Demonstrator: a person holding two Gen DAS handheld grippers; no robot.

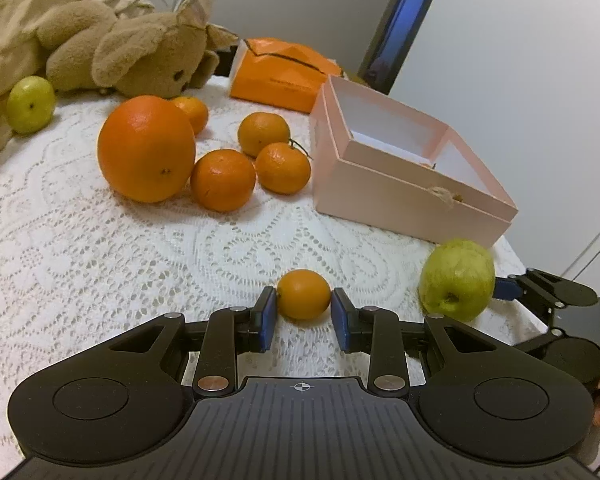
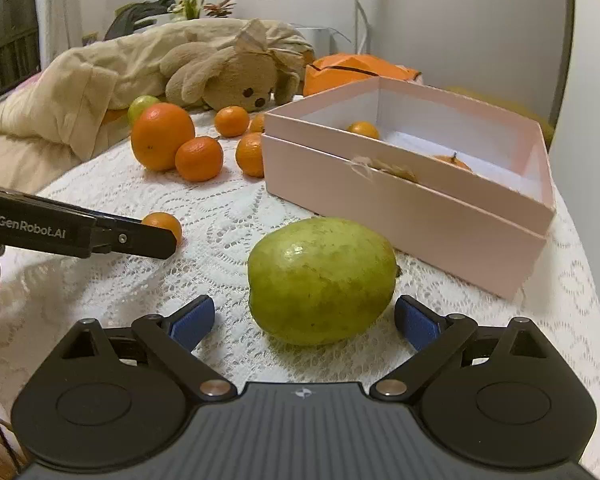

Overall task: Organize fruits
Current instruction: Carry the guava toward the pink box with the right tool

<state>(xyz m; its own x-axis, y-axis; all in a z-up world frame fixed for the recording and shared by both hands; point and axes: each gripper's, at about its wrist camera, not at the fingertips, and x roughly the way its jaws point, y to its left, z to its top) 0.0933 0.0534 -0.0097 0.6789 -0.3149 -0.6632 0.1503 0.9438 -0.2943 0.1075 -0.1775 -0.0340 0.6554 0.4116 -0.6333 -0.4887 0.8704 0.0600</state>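
My left gripper [image 1: 303, 312] is shut on a small orange kumquat [image 1: 303, 294] that rests on the white lace tablecloth [image 1: 100, 264]; both blue pads touch its sides. The kumquat also shows in the right wrist view [image 2: 165, 224]. My right gripper [image 2: 304, 318] is open, its pads on either side of a big green guava [image 2: 320, 278], apart from it. The guava shows in the left wrist view [image 1: 458, 278]. A pink open box [image 2: 420, 208] holds two small orange fruits [image 2: 363, 129].
A large orange [image 1: 146, 148], several mandarins [image 1: 223, 180] and a small green fruit [image 1: 31, 104] lie at the back. A plush toy [image 1: 148, 56], beige cloth and an orange bag [image 1: 284, 72] stand behind. The table edge runs right of the box.
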